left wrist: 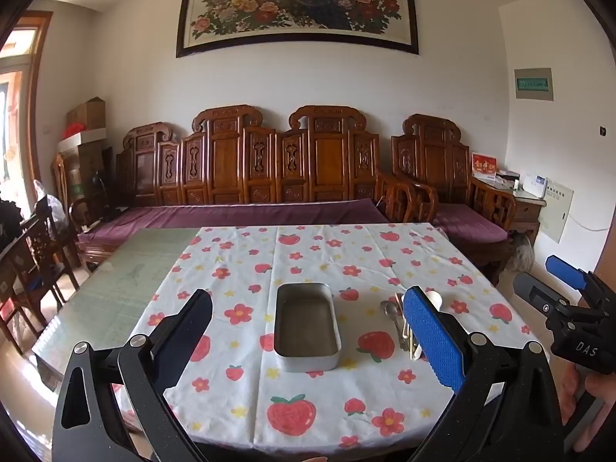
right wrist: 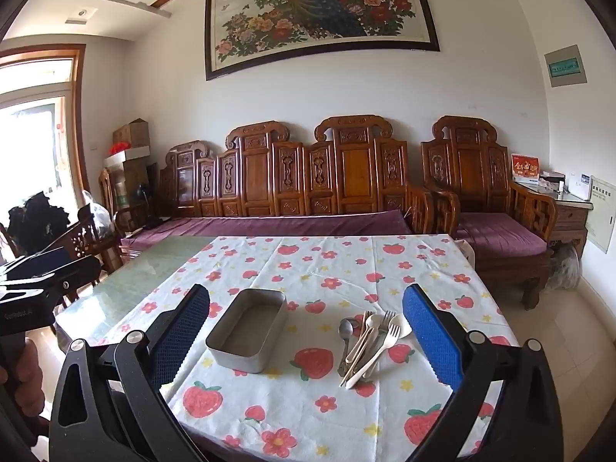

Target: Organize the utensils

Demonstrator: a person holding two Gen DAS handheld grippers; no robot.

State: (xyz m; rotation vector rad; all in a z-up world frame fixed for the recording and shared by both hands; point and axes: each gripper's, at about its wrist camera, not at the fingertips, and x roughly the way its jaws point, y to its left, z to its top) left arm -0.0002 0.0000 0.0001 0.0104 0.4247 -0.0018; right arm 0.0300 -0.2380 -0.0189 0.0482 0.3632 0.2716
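Cutlery (right wrist: 367,340), a loose pile of pale forks and spoons with a metal spoon, lies on the strawberry tablecloth (right wrist: 327,265) just right of the empty metal tin (right wrist: 248,333), while the left gripper (left wrist: 308,331) and right gripper (right wrist: 306,331) both hover above with fingers spread wide, holding nothing.

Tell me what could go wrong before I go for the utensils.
The utensils lie crossed in one heap, so closing on one may drag or lift others. The tin sits loose on the cloth; a bump while dropping pieces in may slide it. Both grippers, left and right, hang open side by side; if both go for the heap, they could collide.
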